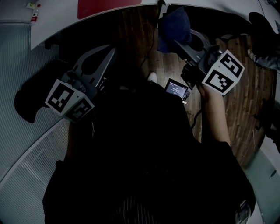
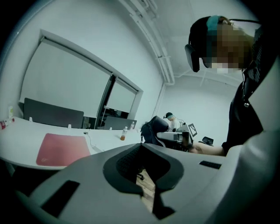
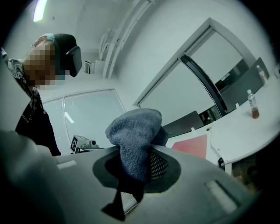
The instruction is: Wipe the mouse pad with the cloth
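Observation:
The red mouse pad (image 1: 109, 6) lies on the white curved table (image 1: 57, 22) at the top of the head view; it also shows in the left gripper view (image 2: 61, 148) and the right gripper view (image 3: 190, 145). My right gripper (image 1: 177, 43) is held up in the air, short of the table, shut on a bunched blue-grey cloth (image 1: 175, 24) that bulges out past the jaws (image 3: 133, 131). My left gripper (image 1: 111, 51) hovers to the left, away from the pad. Its jaws stand together with nothing between them (image 2: 142, 146).
Wooden floor (image 1: 245, 87) lies under and right of me. A small lit screen (image 1: 176, 89) hangs at my chest. A drink bottle (image 2: 124, 133) stands on the table beyond the pad. A dark chair shape (image 1: 30, 94) sits at the left. Another person (image 2: 173, 120) is far off.

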### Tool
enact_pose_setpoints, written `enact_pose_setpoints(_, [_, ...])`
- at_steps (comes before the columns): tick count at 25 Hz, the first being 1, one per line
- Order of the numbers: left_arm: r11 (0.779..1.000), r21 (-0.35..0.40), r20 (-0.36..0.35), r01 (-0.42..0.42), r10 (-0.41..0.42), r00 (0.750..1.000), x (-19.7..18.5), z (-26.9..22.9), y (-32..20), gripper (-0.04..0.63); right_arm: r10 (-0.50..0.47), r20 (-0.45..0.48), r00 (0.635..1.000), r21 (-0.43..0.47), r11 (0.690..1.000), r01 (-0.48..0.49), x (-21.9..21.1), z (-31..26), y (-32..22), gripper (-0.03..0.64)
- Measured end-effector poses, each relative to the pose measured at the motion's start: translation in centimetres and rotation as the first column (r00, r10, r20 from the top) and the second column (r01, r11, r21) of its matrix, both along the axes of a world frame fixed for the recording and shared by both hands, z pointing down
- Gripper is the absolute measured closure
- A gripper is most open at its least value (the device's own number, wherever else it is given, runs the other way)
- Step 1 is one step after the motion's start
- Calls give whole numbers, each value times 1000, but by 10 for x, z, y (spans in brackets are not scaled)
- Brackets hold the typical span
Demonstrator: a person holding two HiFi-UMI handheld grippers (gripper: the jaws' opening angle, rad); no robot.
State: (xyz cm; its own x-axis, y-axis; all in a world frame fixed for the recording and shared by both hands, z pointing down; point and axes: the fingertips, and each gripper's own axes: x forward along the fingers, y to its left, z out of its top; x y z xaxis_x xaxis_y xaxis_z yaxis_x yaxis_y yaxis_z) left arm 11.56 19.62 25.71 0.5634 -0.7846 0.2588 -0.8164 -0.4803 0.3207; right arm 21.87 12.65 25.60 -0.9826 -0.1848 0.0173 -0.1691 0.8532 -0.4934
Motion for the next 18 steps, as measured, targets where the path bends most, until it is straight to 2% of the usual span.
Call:
enact_pose_setpoints(4, [999,-34,48,-11,13,999,-5,3,-4,588,28,27,999,-10,1000,-28,9,6,-4,552])
enact_pose_setpoints(7, [998,-37,47,-40,42,998,-9,5,-12,587,65,56,996,-27,998,-63,11,10,-5,551])
enact_pose_setpoints(14, [978,-8,6,-210,210,978,15,6,-46,587,174,59,983,-52,984,-171,40,7,-14,552])
enact_pose_setpoints(18, [956,48,-2,-288,289,957,40,-11,-73,588,249,12,968,-5,968,-249,59,-2,-14,552])
